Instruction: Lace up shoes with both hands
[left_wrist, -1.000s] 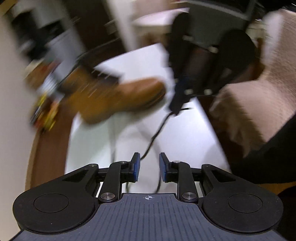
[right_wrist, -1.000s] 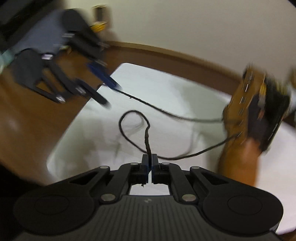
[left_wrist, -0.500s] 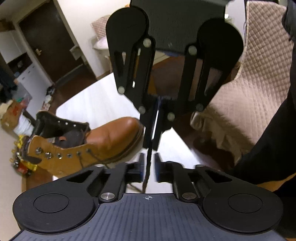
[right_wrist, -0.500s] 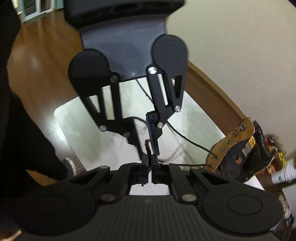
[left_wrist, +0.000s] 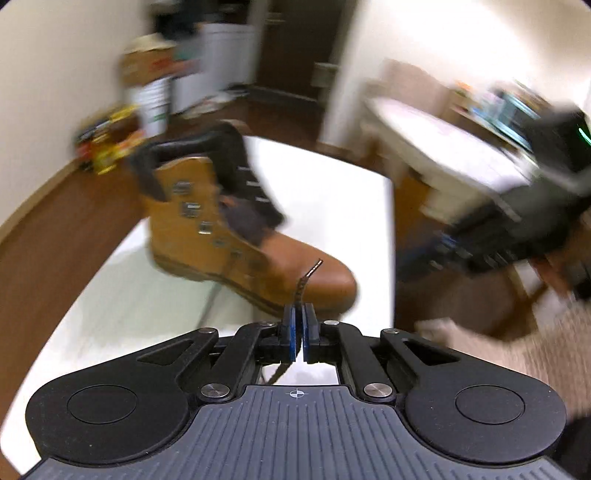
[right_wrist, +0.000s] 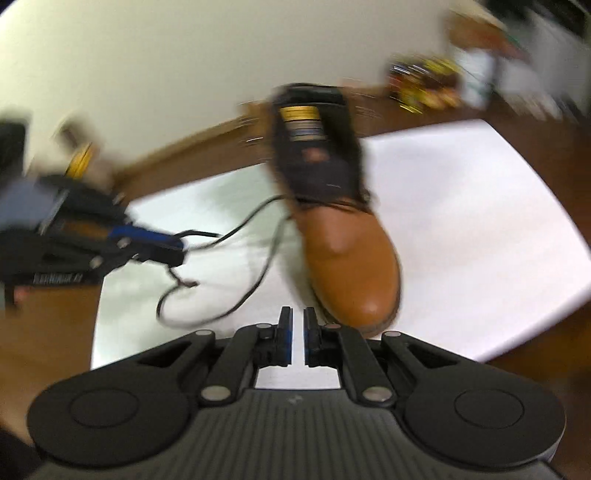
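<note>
A tan leather boot (left_wrist: 221, 236) with a dark collar stands on the white table (left_wrist: 325, 184), toe toward me. My left gripper (left_wrist: 298, 314) is shut on the dark lace (left_wrist: 308, 277), whose tip sticks up past the pads. In the right wrist view the boot (right_wrist: 347, 243) points its toe at my right gripper (right_wrist: 298, 317), whose jaws are opening with nothing between them. The lace (right_wrist: 255, 218) runs from the boot in loose loops to the left gripper (right_wrist: 162, 247) at the left. The right gripper (left_wrist: 447, 247) shows blurred at the right of the left wrist view.
Brown wooden floor surrounds the table. Boxes and bright packets (left_wrist: 110, 144) lie by the wall behind the boot. A second white table (left_wrist: 436, 140) and a beige quilted seat (left_wrist: 517, 350) stand to the right.
The grippers met tip to tip over the lace; the left one shut on it and the right one let go. Both have since swung apart and rolled, and the frames are blurred.
</note>
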